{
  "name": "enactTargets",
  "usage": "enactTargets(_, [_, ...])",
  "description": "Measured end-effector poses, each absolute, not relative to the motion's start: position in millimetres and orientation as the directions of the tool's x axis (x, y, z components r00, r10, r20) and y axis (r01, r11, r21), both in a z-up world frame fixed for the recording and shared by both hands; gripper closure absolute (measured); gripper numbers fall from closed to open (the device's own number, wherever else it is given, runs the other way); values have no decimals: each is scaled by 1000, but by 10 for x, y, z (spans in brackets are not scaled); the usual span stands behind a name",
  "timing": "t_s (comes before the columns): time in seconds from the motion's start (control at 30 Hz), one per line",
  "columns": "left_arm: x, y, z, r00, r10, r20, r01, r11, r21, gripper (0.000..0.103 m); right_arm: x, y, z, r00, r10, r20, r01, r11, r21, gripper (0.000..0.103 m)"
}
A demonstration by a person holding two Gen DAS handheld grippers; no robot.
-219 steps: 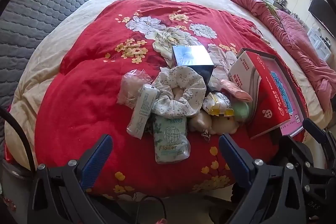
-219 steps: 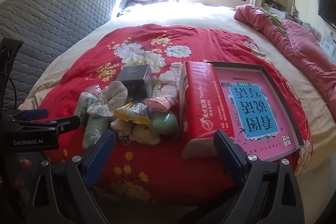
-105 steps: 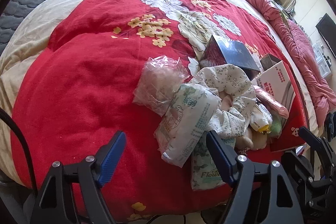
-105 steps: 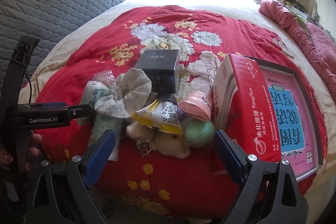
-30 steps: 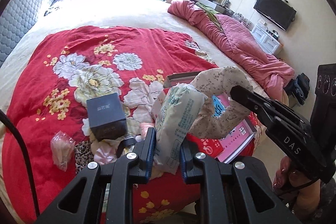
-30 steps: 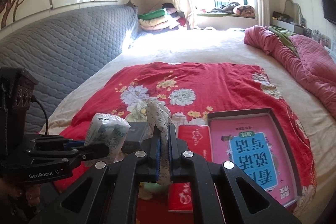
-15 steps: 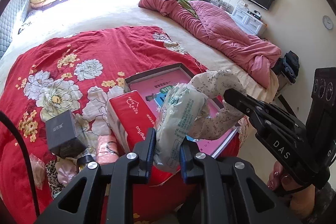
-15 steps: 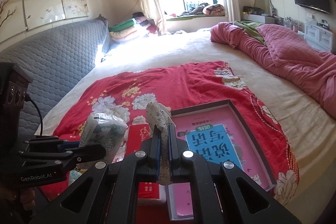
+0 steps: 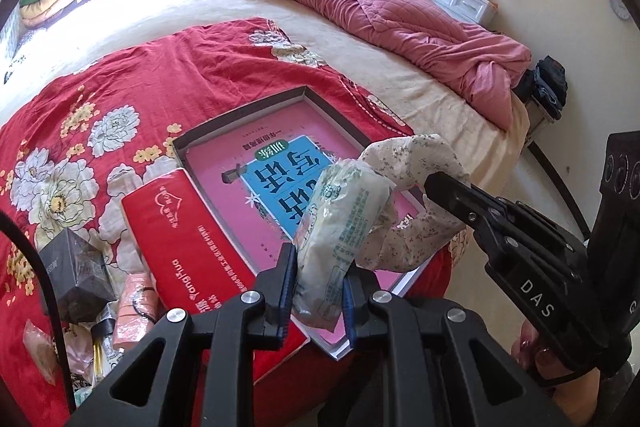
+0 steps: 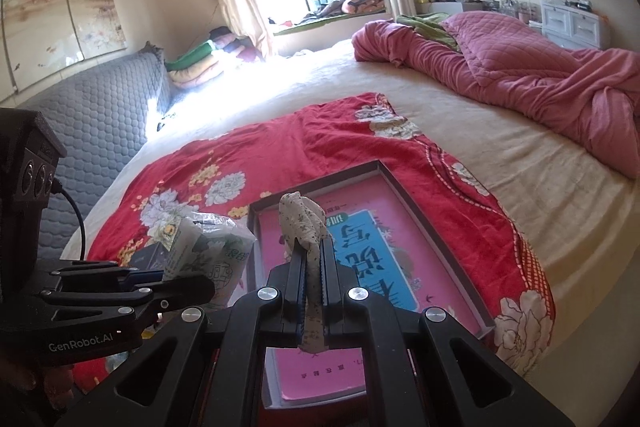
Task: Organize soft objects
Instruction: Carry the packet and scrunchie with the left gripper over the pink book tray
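**Two soft things carried over the pink tray**

Step in hand: bringing soft things to the shallow grey-rimmed box tray with a pink and blue printed bottom (image 9: 304, 95), lying on the red flowered blanket (image 9: 120, 75) on the bed.

Left hand-held gripper (image 9: 316, 291): clenched on a soft pale green and white plastic pack of tissues (image 9: 340, 223), squeezed at its lower end. Pack up in the air, over the near corner of the tray, not touching it.

Right hand-held gripper (image 10: 314, 283): pinched tight on a floppy cream cloth scrunchie with tiny flowers (image 10: 302, 223). Scrunchie also in the air above the tray, just beside the tissue pack, maybe brushing it.

Just beside the tray, on its left: a red soft pack of paper napkins (image 9: 184, 231). Farther left of the tray: a small black box (image 9: 76, 267) and a heap of little things, too jumbled to name.

Next move, as a guess: lower both things until resting on the pink bottom, inside the rim, then let go. Best kept apart from each other, to leave room. Care needed with the scrunchie: floppy, likely to catch on a pad when let go.
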State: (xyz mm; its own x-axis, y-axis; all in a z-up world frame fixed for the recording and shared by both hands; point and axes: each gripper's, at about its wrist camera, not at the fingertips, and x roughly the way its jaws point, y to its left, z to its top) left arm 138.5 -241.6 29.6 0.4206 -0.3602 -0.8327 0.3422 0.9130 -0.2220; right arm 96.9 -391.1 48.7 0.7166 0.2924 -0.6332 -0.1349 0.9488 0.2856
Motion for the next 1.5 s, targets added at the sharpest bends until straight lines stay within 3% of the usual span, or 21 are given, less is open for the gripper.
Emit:
enactTargets(0.53, [1554,-2941,-223,317,-282,-906,410,902,-137,82,1180,-4373,-257,597,294,-746,51,915,401,97])
enactTargets(1.23, [1544,-3201,-599,240,-215,-946,443,892,-91,82,1320,-4628,-554,506,179,-844,215,921,324,92])
enactTargets(1.33, [1549,-3223,-620,238,-204,-950,446,891,-80,82,1327,-4625,-566,497,175,-850,218,923,318,91])
enactTargets(1.5, [1556,-3248,-636,238,-191,-952,453,889,-65,81,1341,-4632,-578,493,163,-854,232,922,310,78])
